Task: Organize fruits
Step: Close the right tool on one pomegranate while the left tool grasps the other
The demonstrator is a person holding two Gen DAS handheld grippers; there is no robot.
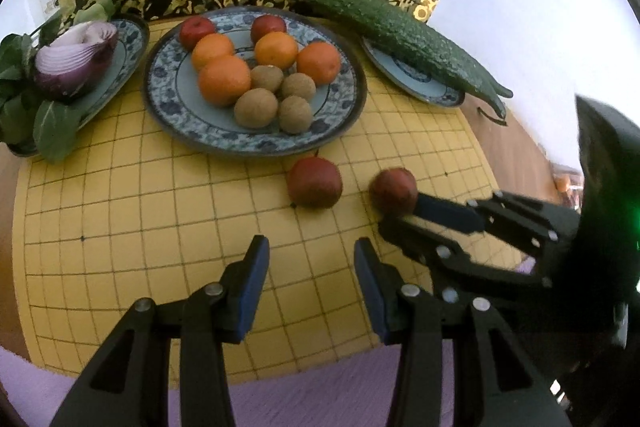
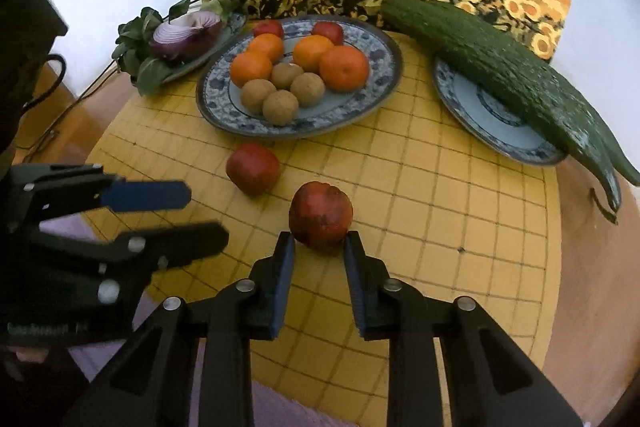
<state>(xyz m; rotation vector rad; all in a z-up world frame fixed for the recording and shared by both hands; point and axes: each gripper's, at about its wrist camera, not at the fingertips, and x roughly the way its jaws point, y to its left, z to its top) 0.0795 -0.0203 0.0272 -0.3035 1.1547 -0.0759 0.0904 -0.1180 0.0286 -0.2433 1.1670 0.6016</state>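
A round blue-patterned plate (image 1: 340, 115) (image 2: 384, 75) holds oranges, kiwis and two red apples. Two more red apples lie on the yellow grid mat in front of it. My right gripper (image 2: 319, 243) is open, its fingertips on either side of the nearer apple (image 2: 321, 221) (image 1: 394, 190); I cannot tell whether they touch it. The other loose apple (image 1: 315, 182) (image 2: 253, 167) lies to its left. My left gripper (image 1: 310, 253) is open and empty, low over the mat just short of that apple; it shows at the left of the right wrist view (image 2: 188, 215).
A dish with a halved red onion (image 1: 76, 61) (image 2: 186, 33) and green leaves stands at the back left. A long cucumber (image 1: 404, 35) (image 2: 504, 75) lies across a plate at the back right. A sunflower painting leans behind. The wooden table shows around the mat (image 2: 440, 187).
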